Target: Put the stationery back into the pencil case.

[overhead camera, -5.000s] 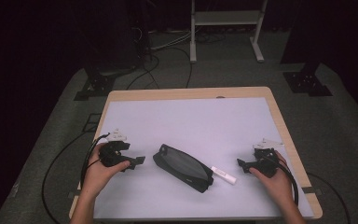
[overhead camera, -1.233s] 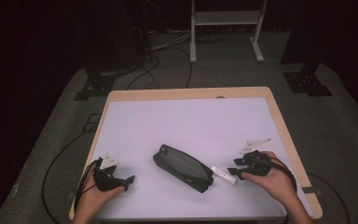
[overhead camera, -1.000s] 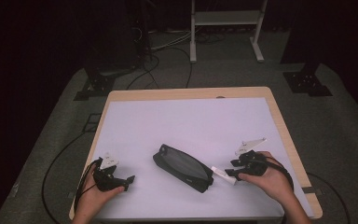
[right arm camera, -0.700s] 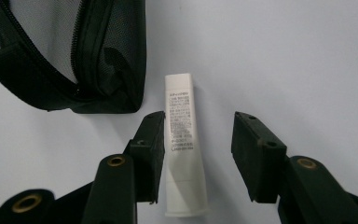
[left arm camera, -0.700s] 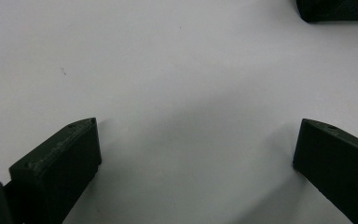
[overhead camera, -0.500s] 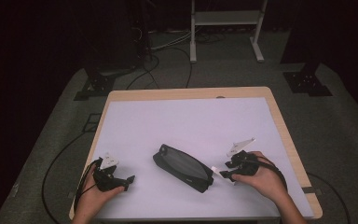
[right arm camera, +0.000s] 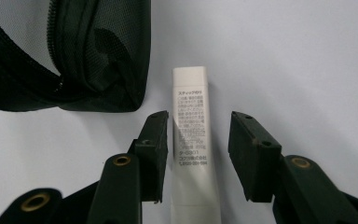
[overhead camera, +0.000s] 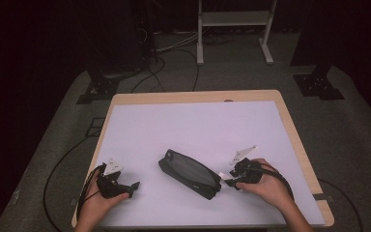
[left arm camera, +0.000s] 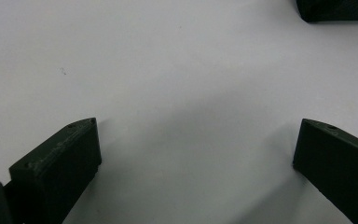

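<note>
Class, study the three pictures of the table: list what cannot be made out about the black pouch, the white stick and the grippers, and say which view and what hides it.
- Black pouch: its contents, hidden by dark fabric in the high view; cut off by the top and left edges in the right gripper view.
- White stick: its near end runs past the bottom edge of the right gripper view; its print is too small to read.
- Right gripper: whether its pads touch the stick.
</note>
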